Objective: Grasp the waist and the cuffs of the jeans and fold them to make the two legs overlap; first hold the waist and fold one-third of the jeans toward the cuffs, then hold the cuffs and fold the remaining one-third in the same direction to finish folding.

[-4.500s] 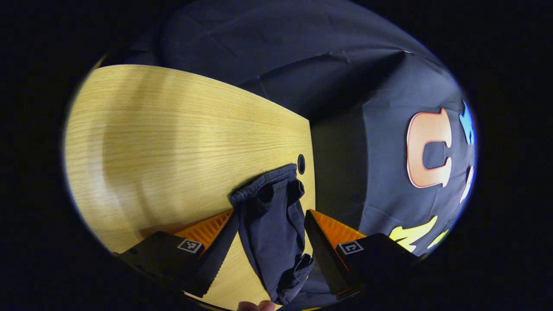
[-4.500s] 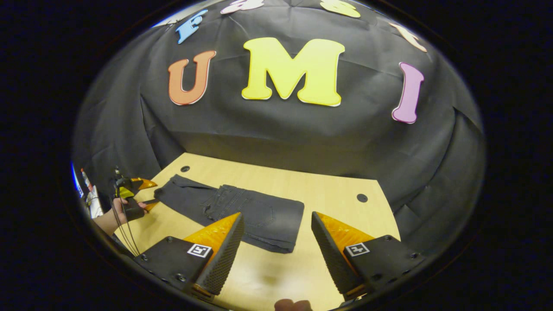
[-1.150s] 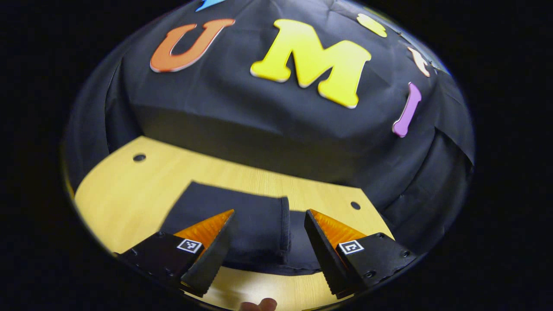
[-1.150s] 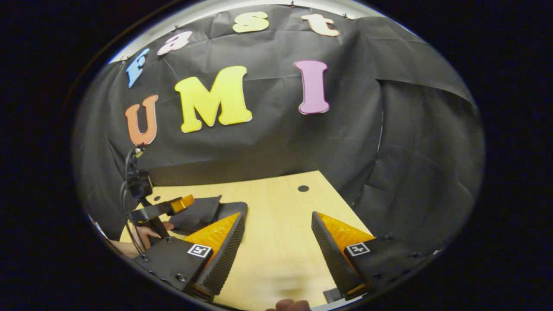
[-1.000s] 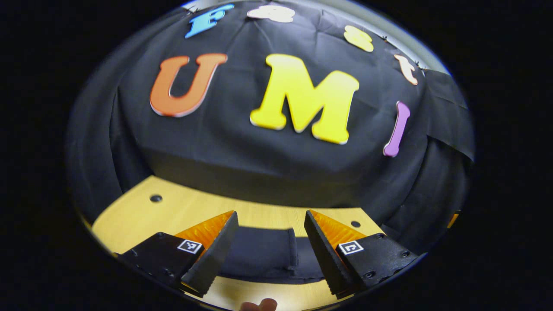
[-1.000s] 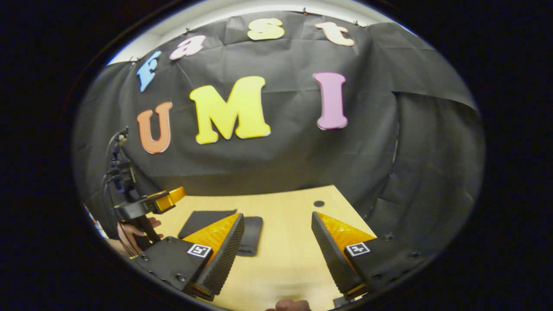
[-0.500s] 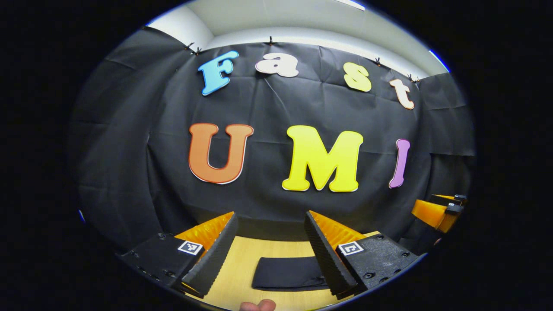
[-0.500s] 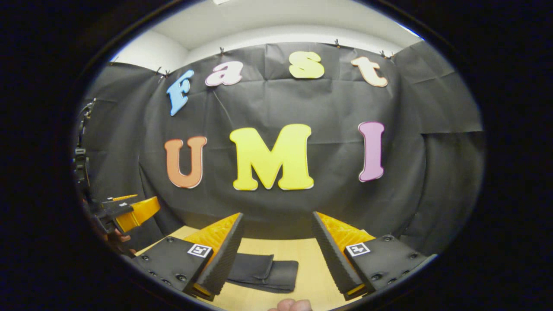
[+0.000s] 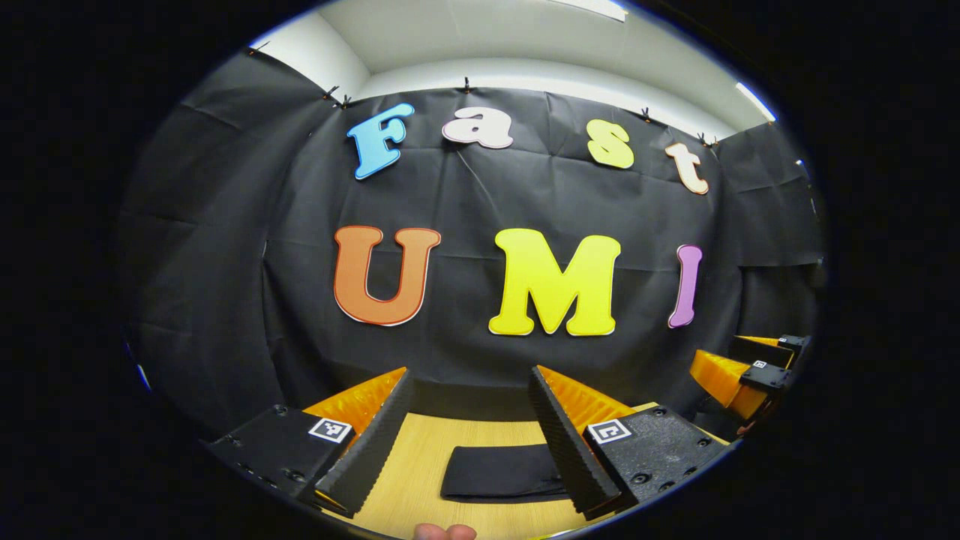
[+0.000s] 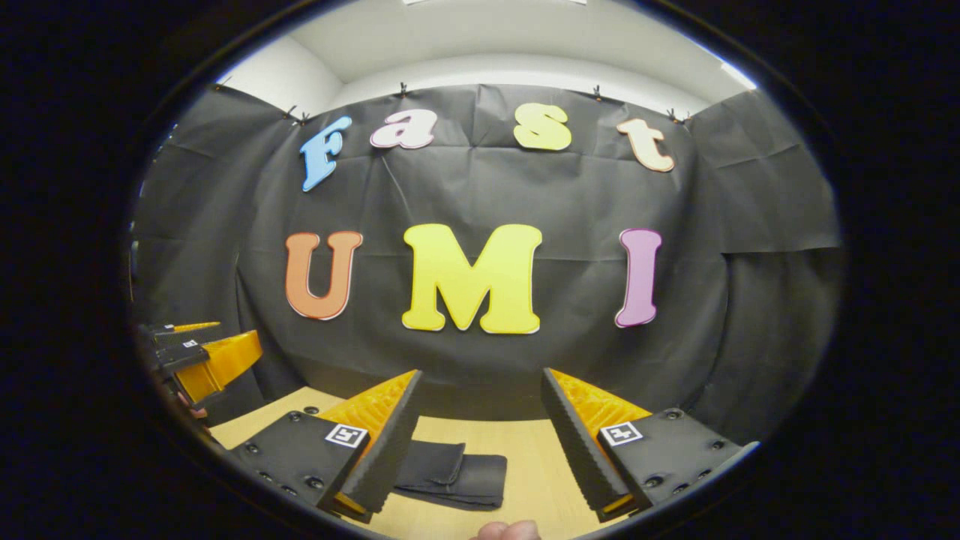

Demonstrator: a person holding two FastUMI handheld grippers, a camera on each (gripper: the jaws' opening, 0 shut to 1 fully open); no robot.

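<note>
The dark jeans (image 9: pixel 499 472) lie folded into a small flat packet on the wooden table (image 9: pixel 420 469), low between my left gripper's fingers and well beyond them. My left gripper (image 9: pixel 469 375) is open, holds nothing and is raised above the table, facing the back wall. In the right gripper view the folded jeans (image 10: pixel 457 472) lie left of centre with their layered edge showing. My right gripper (image 10: pixel 481 373) is open too, empty and held high. Each gripper appears in the other's view: the left gripper (image 10: pixel 206 360) at the left edge, the right gripper (image 9: pixel 739 371) at the right edge.
Black cloth hangs close behind the table (image 10: pixel 525 465) and along both sides. A small round hole (image 10: pixel 310 410) sits near the table's far left corner. A thumb tip (image 9: pixel 445 531) shows at the bottom edge, and another thumb tip (image 10: pixel 504 529) likewise.
The cuff end that lay between my left fingers now lies folded over the packet. Both grippers have pulled back and risen, so the jeans look smaller and lower.
</note>
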